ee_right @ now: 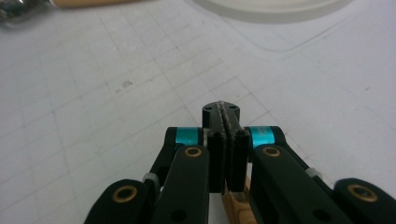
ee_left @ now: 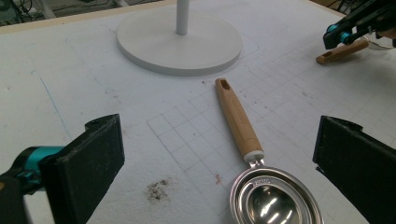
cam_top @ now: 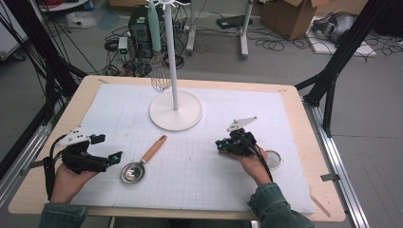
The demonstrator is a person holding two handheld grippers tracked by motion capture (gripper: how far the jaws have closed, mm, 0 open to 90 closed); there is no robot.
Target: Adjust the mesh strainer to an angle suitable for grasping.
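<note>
strainer (cam_top: 274, 159) handle clamped in the right gripper (cam_top: 223, 144), likely bound for the stand (cam_top: 176, 111); left gripper (ee_left: 219, 154), jaws apart, waits at the measuring spoon (ee_left: 245, 135).

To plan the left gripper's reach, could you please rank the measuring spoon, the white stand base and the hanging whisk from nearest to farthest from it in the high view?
1. Measuring spoon, just right of the left gripper.
2. White stand base, farther back, toward the table's middle.
3. Whisk, hanging from the stand at the far edge.
</note>
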